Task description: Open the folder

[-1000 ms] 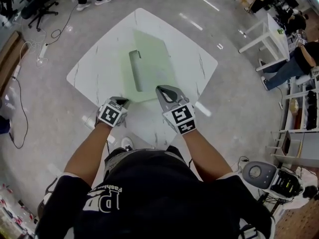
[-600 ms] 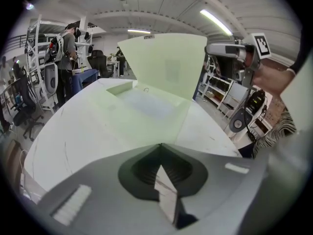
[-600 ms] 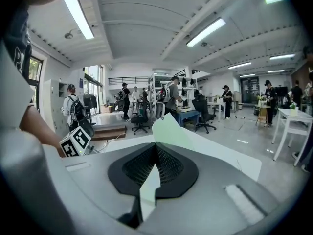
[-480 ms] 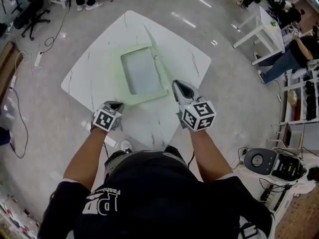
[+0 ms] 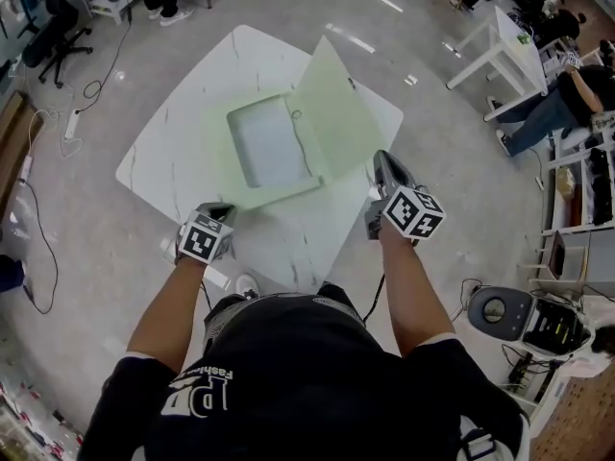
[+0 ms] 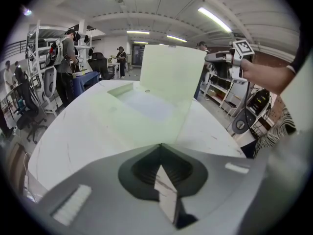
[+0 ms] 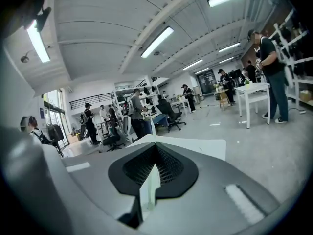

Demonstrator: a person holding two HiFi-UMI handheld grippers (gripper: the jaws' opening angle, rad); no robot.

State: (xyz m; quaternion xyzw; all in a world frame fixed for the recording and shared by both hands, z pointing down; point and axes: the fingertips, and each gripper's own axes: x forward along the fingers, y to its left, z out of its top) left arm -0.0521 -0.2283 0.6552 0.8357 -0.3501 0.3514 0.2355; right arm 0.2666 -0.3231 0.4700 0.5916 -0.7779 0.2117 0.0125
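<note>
- The pale green translucent plastic folder is lying on the white marble-patterned table, just above the middle of the head view. Its long axis and spine are running roughly up-down in the frame, tilted a touch.
- The left gripper is sitting at the folder's lower-left corner. Its fingers are clenched on the near corner of the back sheet, and the left gripper view is showing a thin pale sheet pinched between them.
- The right gripper is hanging out right of centre with its fingers clamped shut on the free near corner of the front cover. Its own view is showing a thin green sheet nipped between them.
- What matters for the next move is that the spine is lying to the left of the right fingers and the cover is hinging on it. The cover is fanning up and over toward the right and isn't flat on the table yet. I'm guessing the move is carrying that corner further right and down. The right hand is the only one on the cover, and the left is just anchoring the base.
- A second ago the folder was shut flat, with both grippers close together at its near edge. Half a second ago the cover was standing nearly edge-on. Since then the right gripper has swung out to the right, the left hasn't budged, and the whitish rectangular panel inside is now showing.
</note>
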